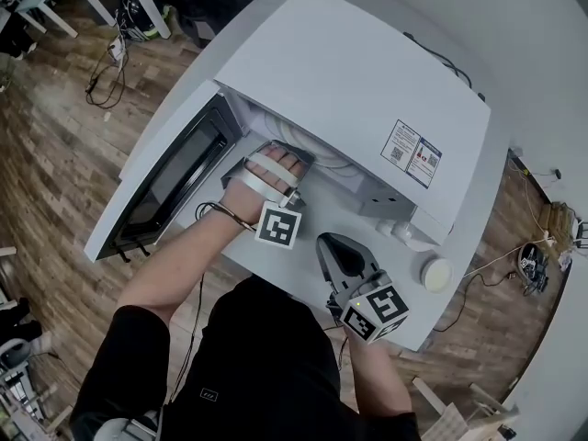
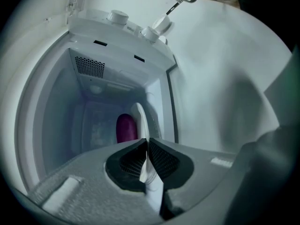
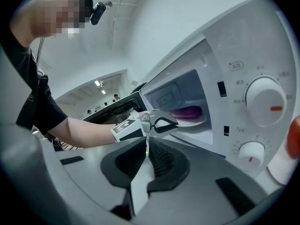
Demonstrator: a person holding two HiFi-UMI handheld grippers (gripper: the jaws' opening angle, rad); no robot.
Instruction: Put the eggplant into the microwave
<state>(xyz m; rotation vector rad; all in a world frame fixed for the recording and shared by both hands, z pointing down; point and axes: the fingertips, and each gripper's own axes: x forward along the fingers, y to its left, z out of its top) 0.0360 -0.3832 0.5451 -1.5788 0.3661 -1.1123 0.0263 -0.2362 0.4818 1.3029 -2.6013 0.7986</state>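
The eggplant (image 2: 126, 128) is lying on a white plate (image 2: 141, 118) inside the open microwave (image 1: 349, 72). The left gripper (image 2: 146, 143) is pointing into the opening, with its jaws pressed together on nothing and its tips close to the plate's rim. The right gripper (image 3: 146, 146) is hovering outside, in front of the control knobs (image 3: 265, 100), with its jaws also closed and empty.

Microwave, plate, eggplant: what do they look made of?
Microwave: matte, even white casing, painted metal or plastic. Its door has a dark, glossy window, probably glass. Plate: smooth plain white, ceramic or plastic. Eggplant: shiny purple skin; real or plastic replica, can't tell.
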